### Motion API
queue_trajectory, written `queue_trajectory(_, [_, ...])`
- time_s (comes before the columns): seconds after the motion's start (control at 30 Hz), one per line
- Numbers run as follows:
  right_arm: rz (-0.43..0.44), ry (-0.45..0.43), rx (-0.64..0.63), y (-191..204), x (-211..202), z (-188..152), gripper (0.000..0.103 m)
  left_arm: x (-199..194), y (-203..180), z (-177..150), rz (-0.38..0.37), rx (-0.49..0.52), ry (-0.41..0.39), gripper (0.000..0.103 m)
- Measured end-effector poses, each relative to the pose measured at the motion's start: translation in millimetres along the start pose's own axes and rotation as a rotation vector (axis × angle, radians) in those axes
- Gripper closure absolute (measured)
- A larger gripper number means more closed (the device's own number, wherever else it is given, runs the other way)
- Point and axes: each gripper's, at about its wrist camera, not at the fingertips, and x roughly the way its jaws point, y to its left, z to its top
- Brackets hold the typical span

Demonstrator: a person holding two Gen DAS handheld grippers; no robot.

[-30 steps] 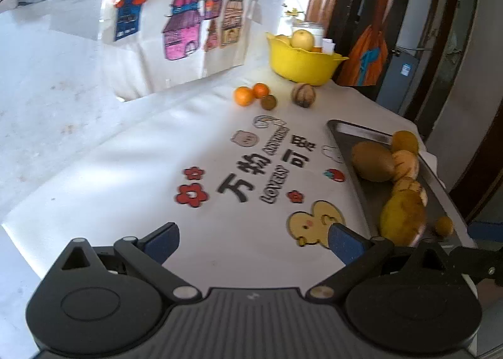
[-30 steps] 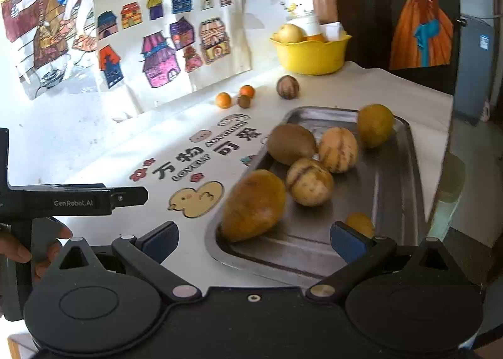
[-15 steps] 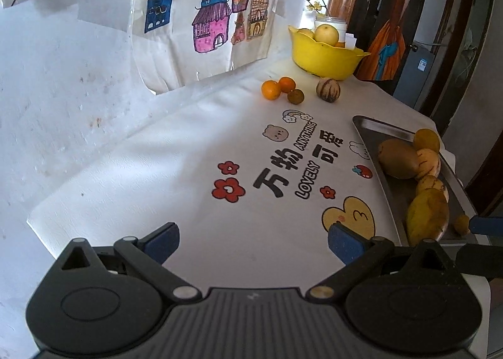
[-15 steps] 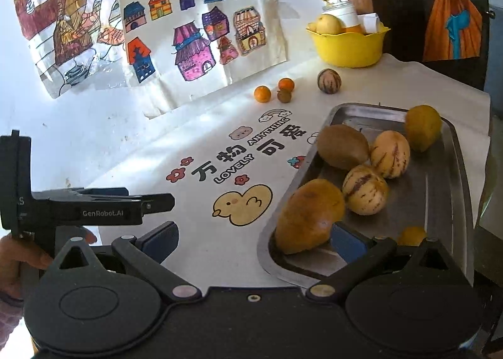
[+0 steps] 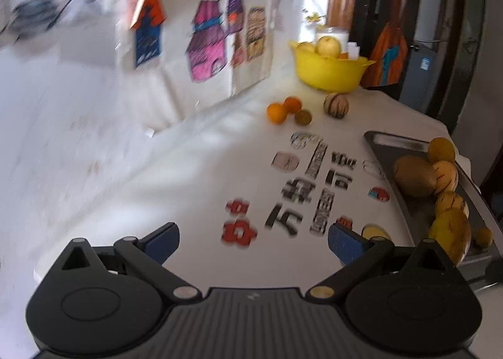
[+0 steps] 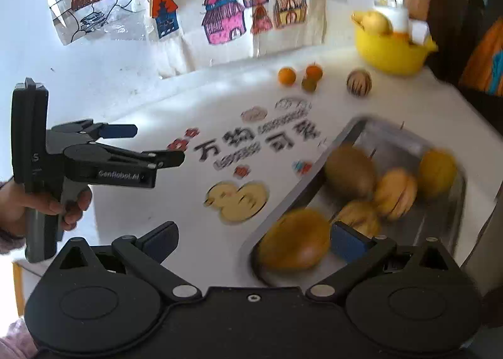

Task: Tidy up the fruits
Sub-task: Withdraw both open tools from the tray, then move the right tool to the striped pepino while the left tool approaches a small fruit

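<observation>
Fruits: six in metal tray [image 6: 393, 135] at tabletop right edge; four loose near far edge beside yellow bowl [image 5: 330, 71]. Left gripper [image 5: 251, 241], right gripper [image 6: 253, 239]: both released, empty. Advice: centre jaws over one fruit, squeeze gently.

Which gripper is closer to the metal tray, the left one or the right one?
Right. The right gripper hangs at the metal tray's near corner, one finger over it. The left gripper hangs over the printed cloth beside it.
</observation>
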Motion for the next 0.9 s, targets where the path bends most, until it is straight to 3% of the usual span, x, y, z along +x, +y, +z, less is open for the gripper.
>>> queue_trajectory(0.27, [-0.062, -0.105, -0.088, -37.7, 4.1, 58.1, 0.001, 21.2, -9.3, 35.2, -0.13, 0.129, -0.12, 0.0])
queue_trajectory(0.4, [-0.099, -0.11, -0.09, -56.6, 18.2, 87.7, 0.001, 39.4, -5.1, 52.5, -0.197, 0.12, -0.168, 0.0])
queue_trajectory(0.57, [-0.11, -0.095, -0.093, -76.9, 46.4, 121.4, 0.001, 65.0, -8.6, 66.3, -0.219, 0.184, -0.221, 0.0])
queue_trajectory(0.73, [-0.127, -0.1, -0.025, -104.5, 76.9, 149.4, 0.001, 83.5, -25.3, 76.2, -0.237, 0.311, -0.263, 0.0])
queue_trajectory(0.9, [-0.083, -0.069, 0.124, -135.9, 108.7, 171.5, 0.001, 109.6, -38.6, 84.6, -0.232, 0.41, -0.263, 0.0])
